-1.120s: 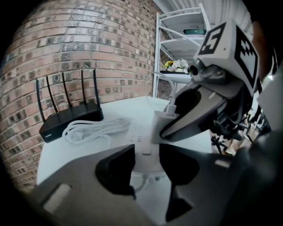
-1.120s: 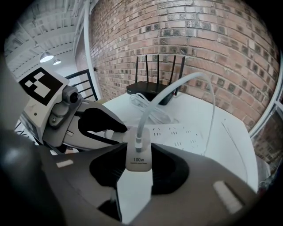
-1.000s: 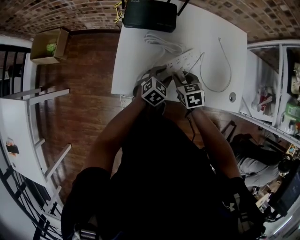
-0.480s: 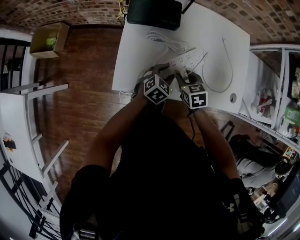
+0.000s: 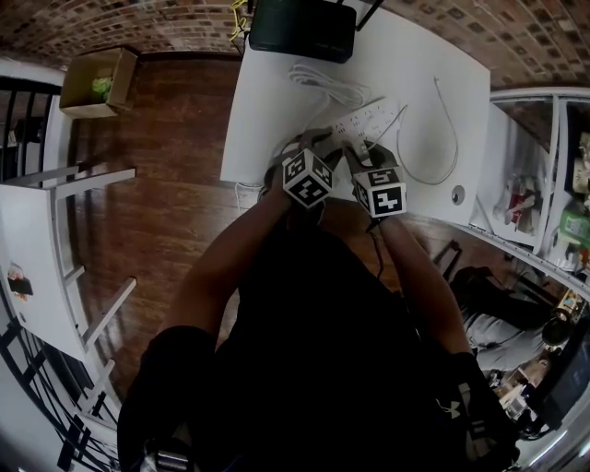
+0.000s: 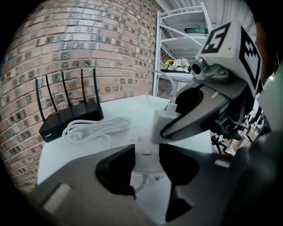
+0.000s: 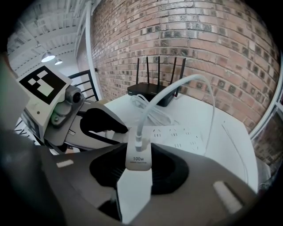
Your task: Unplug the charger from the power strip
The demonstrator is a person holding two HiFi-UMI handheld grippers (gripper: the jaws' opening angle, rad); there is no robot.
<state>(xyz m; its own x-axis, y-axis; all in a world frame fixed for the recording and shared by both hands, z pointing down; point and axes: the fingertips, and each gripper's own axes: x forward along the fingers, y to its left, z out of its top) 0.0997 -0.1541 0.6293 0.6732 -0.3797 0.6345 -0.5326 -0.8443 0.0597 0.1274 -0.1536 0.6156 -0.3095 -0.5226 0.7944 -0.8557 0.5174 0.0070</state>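
Charger (image 7: 138, 160): white, marked 100w | right gripper (image 7: 139, 173) clamps it | left gripper (image 6: 147, 167) pinches power strip (image 6: 138, 137)

White table (image 5: 258, 120), top surface: blk router (image 5: 301, 28) at far edge; coiled wht cord (image 5: 323, 85) adj.; power strip (image 5: 369, 115) ctr; loose wht cable (image 5: 454, 138) rt.

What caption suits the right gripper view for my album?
Right gripper clamped on a white block-shaped charger, its white cable arching over a white plastic power strip.

Smooth plastic charger (image 7: 138, 161), rough brick wall (image 7: 199, 44)
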